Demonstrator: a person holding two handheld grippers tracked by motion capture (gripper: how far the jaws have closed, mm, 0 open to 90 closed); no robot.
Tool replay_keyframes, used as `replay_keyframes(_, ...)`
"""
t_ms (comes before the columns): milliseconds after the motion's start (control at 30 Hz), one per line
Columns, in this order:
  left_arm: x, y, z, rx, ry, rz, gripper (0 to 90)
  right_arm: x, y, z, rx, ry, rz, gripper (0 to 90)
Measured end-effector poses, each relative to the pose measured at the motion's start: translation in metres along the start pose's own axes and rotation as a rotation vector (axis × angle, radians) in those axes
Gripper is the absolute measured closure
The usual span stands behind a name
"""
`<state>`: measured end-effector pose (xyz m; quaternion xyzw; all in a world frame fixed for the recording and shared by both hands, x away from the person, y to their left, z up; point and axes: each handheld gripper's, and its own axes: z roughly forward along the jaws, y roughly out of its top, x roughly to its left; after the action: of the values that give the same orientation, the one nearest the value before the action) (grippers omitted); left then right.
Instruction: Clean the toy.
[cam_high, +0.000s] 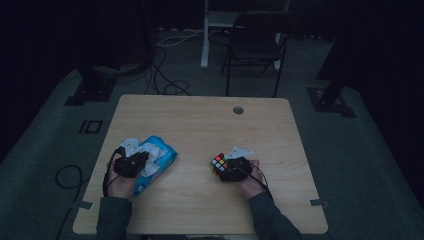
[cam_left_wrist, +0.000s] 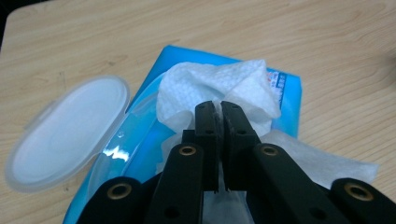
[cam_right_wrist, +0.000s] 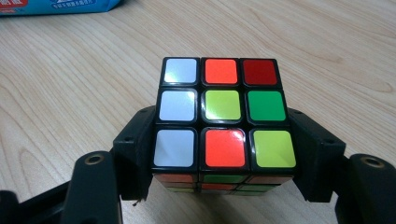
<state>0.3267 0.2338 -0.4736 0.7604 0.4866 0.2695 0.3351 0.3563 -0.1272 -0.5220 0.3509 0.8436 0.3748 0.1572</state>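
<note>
While my left gripper pinches the soft, limp wipe poking from the blue pack at the table's near left, my right gripper clamps the rigid, slick-faced cube by opposite sides, near right

A glossy plastic puzzle cube, a crinkled cloth-like wipe from a shiny blue plastic pack, on a matt wood-grain table.
</note>
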Motion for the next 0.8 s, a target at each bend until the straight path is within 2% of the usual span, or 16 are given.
replay_keyframes(200, -0.008, 0.005, -0.009, -0.059, -0.011, 0.025, 87.5, 0.0, 0.0, 0.0, 0.001, 0.0, -0.001, 33.8)
replay_keyframes(300, -0.01, 0.009, -0.012, -0.083, -0.026, 0.02, 87.6, 0.0, 0.0, 0.0, 0.001, 0.0, -0.001, 33.8)
replay_keyframes(400, -0.013, 0.014, -0.02, -0.13, -0.078, 0.03, 87.9, 0.0, 0.0, 0.0, 0.001, 0.002, -0.002, 33.8)
replay_keyframes(533, -0.021, 0.026, -0.027, -0.17, -0.105, 0.059, 87.9, 0.001, 0.0, 0.0, -0.003, -0.004, -0.008, 33.9)
replay_keyframes(800, -0.032, 0.037, -0.021, -0.177, -0.137, 0.086, 87.8, 0.003, 0.0, 0.0, -0.005, -0.007, -0.028, 33.9)
